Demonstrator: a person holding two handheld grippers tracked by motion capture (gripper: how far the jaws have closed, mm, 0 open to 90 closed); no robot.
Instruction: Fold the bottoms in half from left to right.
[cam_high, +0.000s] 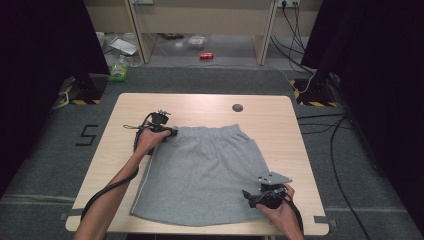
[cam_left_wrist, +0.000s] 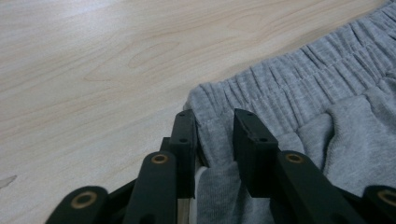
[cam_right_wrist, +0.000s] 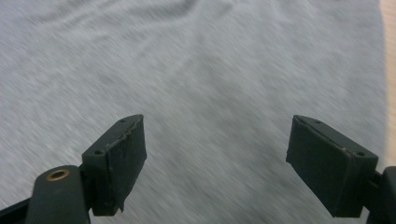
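**Desk:** Where were the grey shorts (cam_high: 202, 172) at that moment?

**Photographer:** Spread flat across the middle of the bench (cam_high: 130, 107), waistband toward the top of the frame. The left tool (cam_left_wrist: 215, 128) sat at the waistband's left corner, its jaws nearly together with the gathered elastic pinched between them.

**Desk:** And the right tool (cam_right_wrist: 215, 163)?

**Photographer:** At the lower right, over the hem, jaws wide apart with only fabric beneath them, nothing gripped.

**Desk:** So which step?

**Photographer:** Taking hold for a fold, by the look of it. The next move called for the right tool to drop and close on the hem corner.
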